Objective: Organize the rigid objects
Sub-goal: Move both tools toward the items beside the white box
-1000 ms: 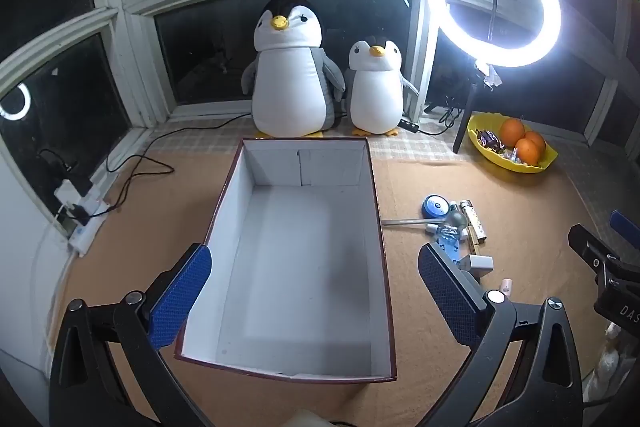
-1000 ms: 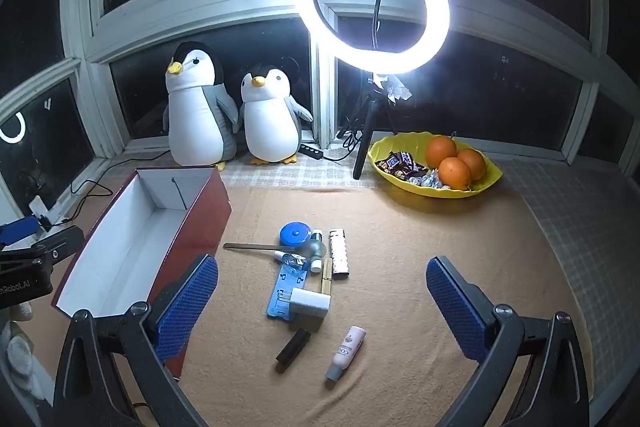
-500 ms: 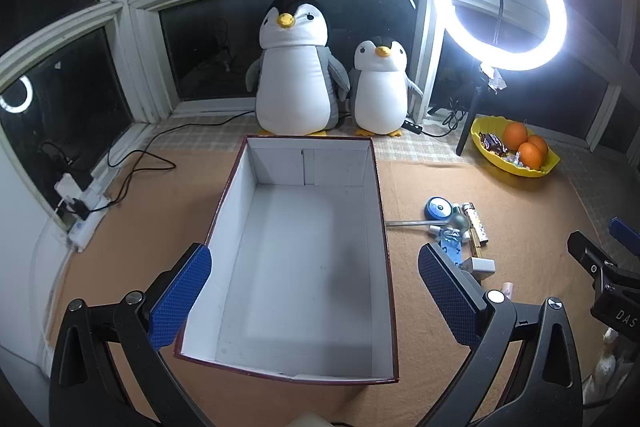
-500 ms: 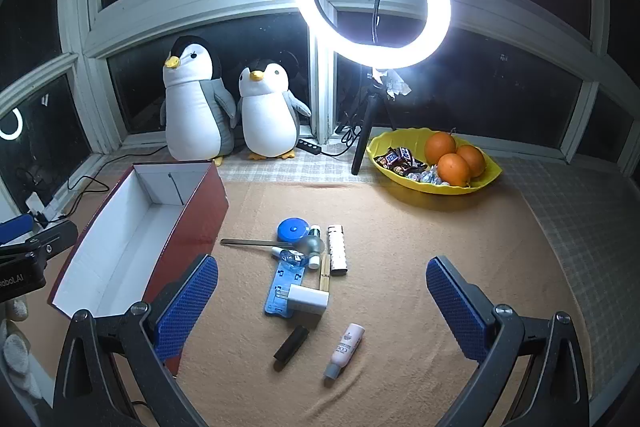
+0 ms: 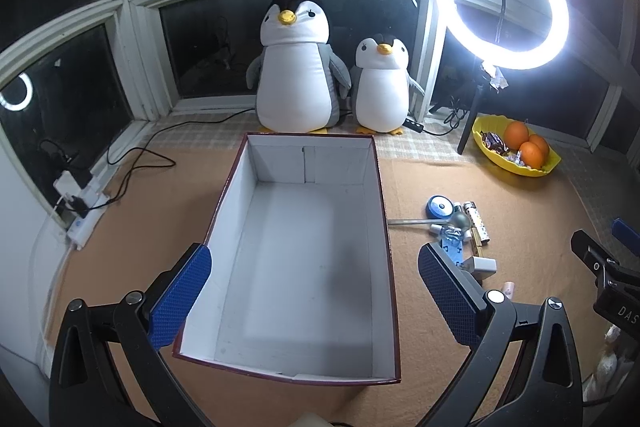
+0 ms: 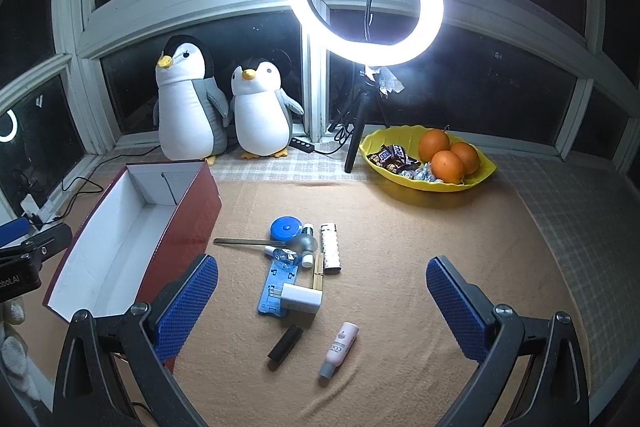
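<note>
While the box (image 5: 304, 247) sits bare inside, every small item (image 6: 298, 267) lies beside it, and both grippers' jaws gape wide, holding nothing.

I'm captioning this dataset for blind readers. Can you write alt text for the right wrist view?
The open right gripper hovers above small items scattered on a tan mat, including a white charger, black tube and pink bottle. An empty red box sits left.
</note>
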The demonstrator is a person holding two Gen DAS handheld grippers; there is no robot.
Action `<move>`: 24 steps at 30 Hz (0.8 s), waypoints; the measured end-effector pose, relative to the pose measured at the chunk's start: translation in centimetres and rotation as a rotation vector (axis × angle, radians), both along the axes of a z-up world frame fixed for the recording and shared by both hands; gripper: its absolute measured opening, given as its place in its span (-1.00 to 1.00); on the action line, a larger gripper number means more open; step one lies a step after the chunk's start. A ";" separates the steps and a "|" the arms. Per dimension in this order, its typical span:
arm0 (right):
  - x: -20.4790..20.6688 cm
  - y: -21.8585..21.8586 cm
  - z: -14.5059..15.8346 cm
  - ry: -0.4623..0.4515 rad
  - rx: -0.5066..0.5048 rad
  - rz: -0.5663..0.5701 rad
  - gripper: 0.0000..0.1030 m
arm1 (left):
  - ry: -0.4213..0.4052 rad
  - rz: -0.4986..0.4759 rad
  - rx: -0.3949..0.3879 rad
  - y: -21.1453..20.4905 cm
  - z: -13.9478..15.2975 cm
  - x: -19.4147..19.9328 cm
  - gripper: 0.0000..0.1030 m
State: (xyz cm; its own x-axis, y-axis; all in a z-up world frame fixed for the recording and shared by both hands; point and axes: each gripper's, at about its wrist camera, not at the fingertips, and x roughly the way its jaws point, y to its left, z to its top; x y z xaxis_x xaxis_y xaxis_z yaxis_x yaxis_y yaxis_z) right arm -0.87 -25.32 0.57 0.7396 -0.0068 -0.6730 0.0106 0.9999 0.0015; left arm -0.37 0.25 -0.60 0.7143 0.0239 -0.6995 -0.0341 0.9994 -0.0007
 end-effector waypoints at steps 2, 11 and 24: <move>0.0 0.0 0.0 0.000 0.000 0.000 1.00 | 0.000 0.003 -0.001 0.1 -0.1 0.0 0.99; -0.1 -1.0 0.0 0.000 0.007 -0.007 1.00 | 0.007 0.028 0.002 0.6 -0.1 -0.3 0.99; 0.1 -2.6 -0.5 0.019 0.058 -0.015 1.00 | 0.031 0.107 0.008 3.4 -0.7 -0.6 0.99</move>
State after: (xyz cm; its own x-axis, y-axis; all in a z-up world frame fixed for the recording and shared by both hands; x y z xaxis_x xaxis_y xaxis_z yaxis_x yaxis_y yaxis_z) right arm -0.76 -27.89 0.04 0.7266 0.0217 -0.6867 0.0259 0.9979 0.0590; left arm -1.00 3.61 -1.26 0.6855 0.1045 -0.7206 -0.1408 0.9900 0.0096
